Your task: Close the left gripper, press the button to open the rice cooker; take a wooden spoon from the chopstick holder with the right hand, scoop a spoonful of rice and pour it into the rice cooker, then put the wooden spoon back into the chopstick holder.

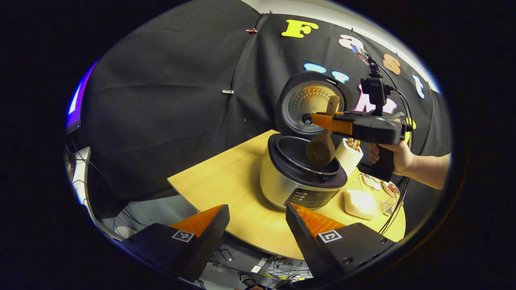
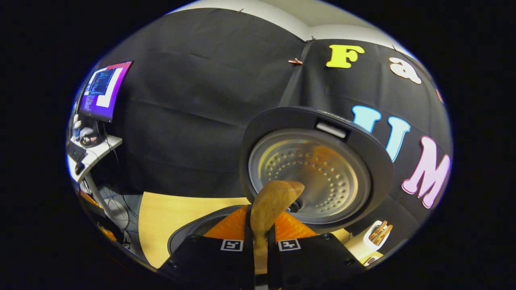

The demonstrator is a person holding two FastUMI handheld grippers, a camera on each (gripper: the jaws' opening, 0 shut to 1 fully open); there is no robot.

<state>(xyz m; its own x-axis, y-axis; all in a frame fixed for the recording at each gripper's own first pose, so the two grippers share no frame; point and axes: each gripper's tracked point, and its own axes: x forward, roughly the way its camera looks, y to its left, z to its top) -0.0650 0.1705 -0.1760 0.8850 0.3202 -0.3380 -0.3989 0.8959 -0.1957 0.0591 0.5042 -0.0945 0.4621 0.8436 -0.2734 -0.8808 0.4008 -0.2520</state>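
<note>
Could not make out any rice in the spoon bowl or inside the pot, both too dark in the left gripper view. Saw the wooden spoon (image 1: 322, 143) clamped between both fingers of the right gripper (image 1: 327, 121), handle tip poking up above them, rounded bowl hanging tilted over the open rice cooker (image 1: 300, 177). In the right gripper view, found the spoon handle (image 2: 269, 211) pinched in the narrow slot of that gripper (image 2: 261, 237), its lower end cut off behind the gripper body and the cooker rim mostly hidden there too. Noted the round lid (image 2: 308, 171) standing upright, its metal inner plate dotted with small holes. Held the left gripper (image 1: 258, 217) open and empty, fingers well apart, low in front of the counter (image 1: 225, 189) of pale wood grain. Just beside the cooker, a white cylindrical chopstick holder (image 1: 348, 155) with wooden utensil ends showing, partly blocked by the right gripper and the hand (image 1: 397, 155) on its grip. Near the counter's edge, a pale rounded box (image 1: 360, 203), contents unclear.
</note>
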